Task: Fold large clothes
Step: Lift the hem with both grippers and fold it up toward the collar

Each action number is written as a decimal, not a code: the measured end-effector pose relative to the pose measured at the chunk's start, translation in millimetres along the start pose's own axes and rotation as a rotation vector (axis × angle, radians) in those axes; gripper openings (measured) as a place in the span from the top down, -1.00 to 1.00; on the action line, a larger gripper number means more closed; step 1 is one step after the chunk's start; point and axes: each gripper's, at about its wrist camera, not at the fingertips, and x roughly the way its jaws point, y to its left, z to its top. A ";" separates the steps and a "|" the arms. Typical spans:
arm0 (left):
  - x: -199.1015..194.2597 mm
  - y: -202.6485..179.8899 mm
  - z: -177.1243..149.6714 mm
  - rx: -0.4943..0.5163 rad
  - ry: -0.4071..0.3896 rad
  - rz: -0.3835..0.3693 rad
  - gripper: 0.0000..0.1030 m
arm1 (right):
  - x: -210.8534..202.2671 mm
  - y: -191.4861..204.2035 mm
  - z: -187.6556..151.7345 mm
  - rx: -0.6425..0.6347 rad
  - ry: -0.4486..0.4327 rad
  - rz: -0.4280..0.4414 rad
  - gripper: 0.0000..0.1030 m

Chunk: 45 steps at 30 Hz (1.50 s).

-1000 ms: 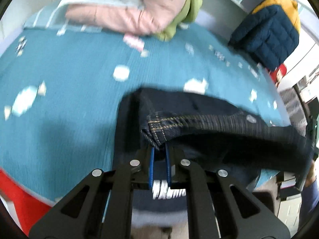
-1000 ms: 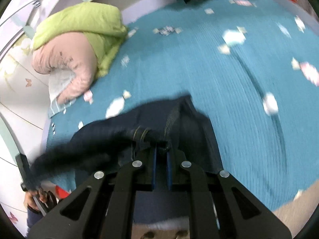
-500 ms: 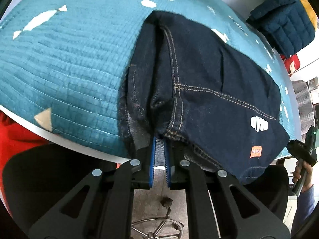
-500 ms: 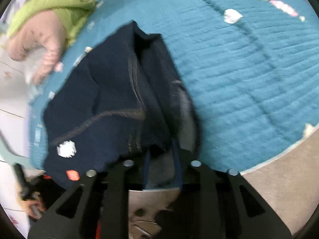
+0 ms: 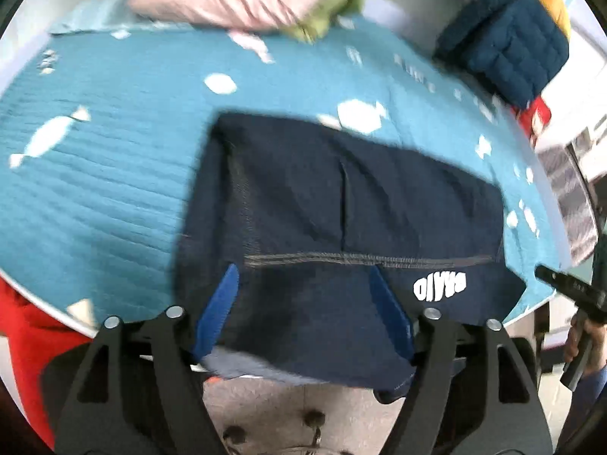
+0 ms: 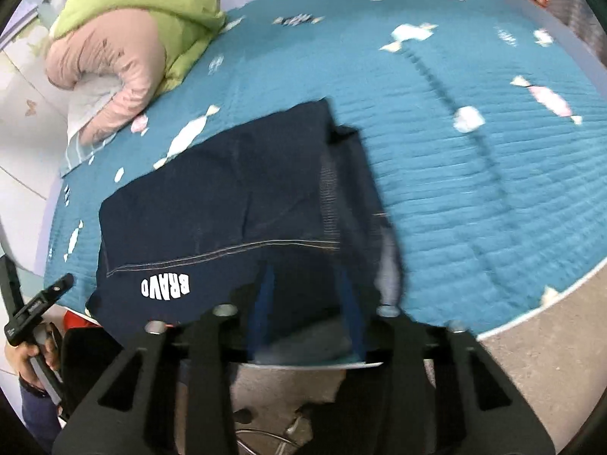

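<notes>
Dark jeans (image 5: 341, 220) lying folded on the teal quilt (image 5: 114, 174), near edge hanging off the bed. L gripper (image 5: 303, 276) opening wide above the denim, pads clear. R gripper (image 6: 305, 284) closing, w/ fabric between its fingers, not gripped.

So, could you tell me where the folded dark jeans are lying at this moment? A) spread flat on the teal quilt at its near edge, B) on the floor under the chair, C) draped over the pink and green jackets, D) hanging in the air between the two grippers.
A: the dark jeans lie folded flat on the teal quilt, their near edge reaching the quilt's edge, well apart from the pink and green jackets.
</notes>
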 end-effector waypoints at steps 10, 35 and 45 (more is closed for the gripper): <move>57.1 15.9 -27.7 0.052 0.153 0.085 -0.41 | 85.4 -44.3 -32.6 0.094 0.284 -0.112 1.00; 54.7 46.5 -6.8 -0.018 0.164 -0.049 -0.49 | 156.1 -37.8 120.9 0.157 0.074 -0.136 1.00; 31.7 41.0 52.1 -0.093 0.051 -0.145 -0.59 | 101.7 65.4 108.0 -0.017 -0.052 0.034 0.89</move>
